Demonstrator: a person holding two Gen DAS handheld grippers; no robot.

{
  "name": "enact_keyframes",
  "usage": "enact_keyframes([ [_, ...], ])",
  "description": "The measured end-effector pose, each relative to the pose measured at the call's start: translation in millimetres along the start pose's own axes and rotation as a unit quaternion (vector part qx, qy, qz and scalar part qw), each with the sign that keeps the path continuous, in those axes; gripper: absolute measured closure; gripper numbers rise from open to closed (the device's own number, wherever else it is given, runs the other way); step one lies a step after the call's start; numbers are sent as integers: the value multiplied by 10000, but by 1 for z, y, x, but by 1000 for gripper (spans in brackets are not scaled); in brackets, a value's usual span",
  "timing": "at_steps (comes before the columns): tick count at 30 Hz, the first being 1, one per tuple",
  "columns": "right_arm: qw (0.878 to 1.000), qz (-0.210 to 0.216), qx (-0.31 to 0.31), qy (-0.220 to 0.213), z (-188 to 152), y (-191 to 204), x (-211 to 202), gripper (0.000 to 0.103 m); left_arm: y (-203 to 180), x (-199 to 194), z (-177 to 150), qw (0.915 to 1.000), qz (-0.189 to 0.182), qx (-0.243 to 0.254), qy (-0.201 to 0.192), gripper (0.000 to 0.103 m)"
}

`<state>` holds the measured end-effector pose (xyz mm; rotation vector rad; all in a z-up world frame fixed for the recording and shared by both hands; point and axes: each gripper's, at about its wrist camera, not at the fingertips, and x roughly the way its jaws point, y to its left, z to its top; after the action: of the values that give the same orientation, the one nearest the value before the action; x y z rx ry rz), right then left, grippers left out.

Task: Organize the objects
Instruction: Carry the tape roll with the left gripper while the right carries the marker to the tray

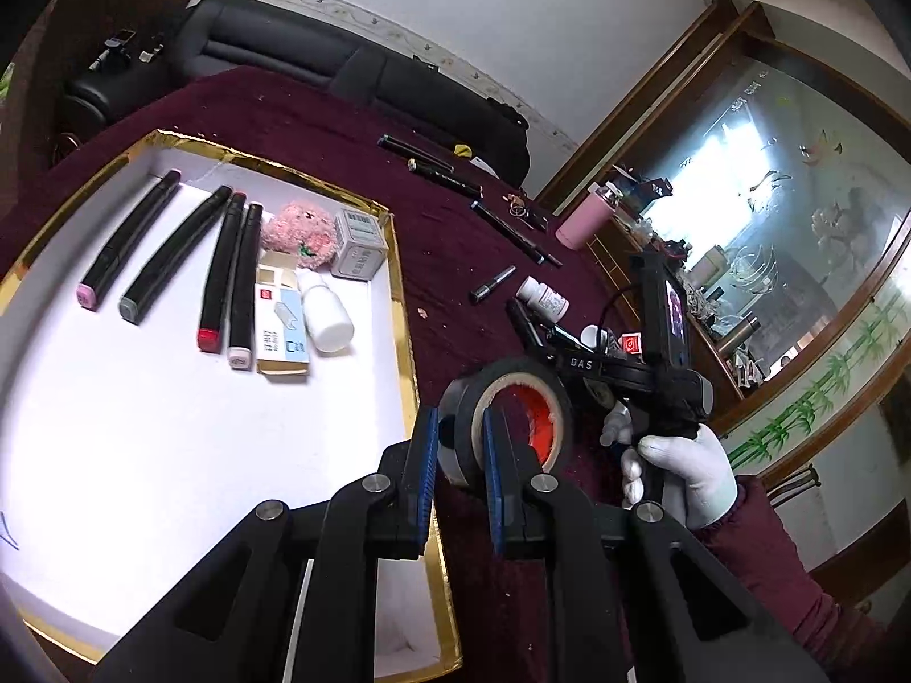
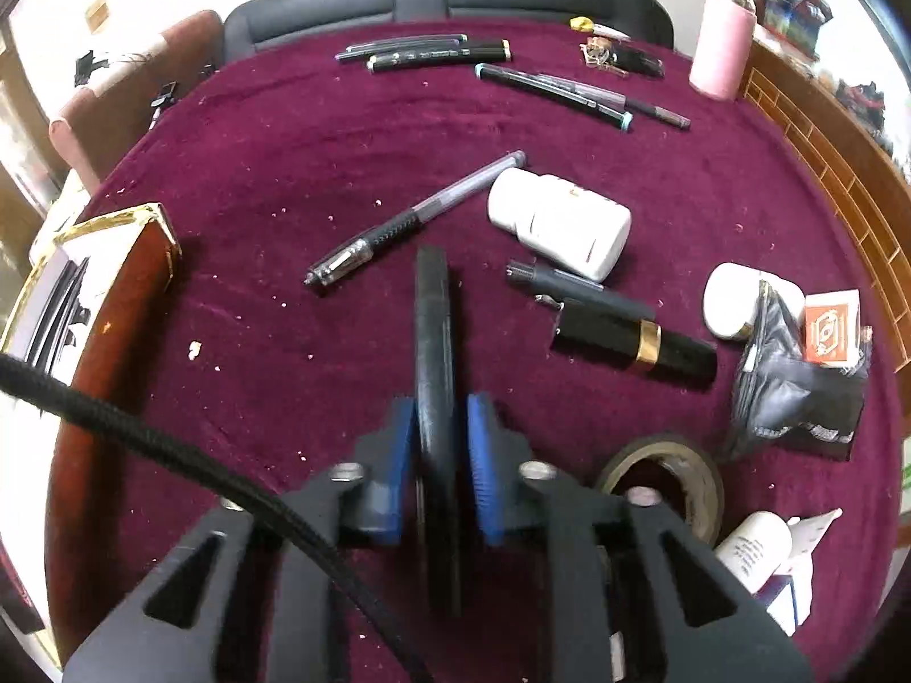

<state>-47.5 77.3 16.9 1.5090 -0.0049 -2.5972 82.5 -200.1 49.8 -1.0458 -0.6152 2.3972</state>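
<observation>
The worktop (image 2: 319,131) spreads under both tongs, with the gold-rimmed tray (image 1: 398,296) just left of the left tongs (image 1: 461,455). Those are clamped on the wall of a black tape roll (image 1: 507,427), held upright off the tray's right edge. The right tongs (image 2: 435,444) are clamped on a thin black disc (image 2: 433,330) standing edge-on; a clear pen (image 2: 410,216) lies beyond them.

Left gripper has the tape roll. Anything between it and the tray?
Nothing visible. The tape roll hangs beside the gold rim of the tray, and the white floor nearest it is bare; markers lie farther back.
</observation>
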Motion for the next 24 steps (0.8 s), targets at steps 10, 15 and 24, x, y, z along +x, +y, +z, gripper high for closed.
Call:
enact_keyframes([
  [10, 9859, 1454, 825, 31, -10, -27, -29, 91, 14, -2, 3, 9998, 80, -151, -91, 91],
  [15, 9791, 1828, 889, -32, -17, -20, -37, 91, -24, 9, -5, 9985, -38, 536, 129, 89],
  [24, 9633, 2464, 1061, -84, -47, -31, -48, 90, -76, 79, -30, 9780, 1025, 1531, 979, 81],
])
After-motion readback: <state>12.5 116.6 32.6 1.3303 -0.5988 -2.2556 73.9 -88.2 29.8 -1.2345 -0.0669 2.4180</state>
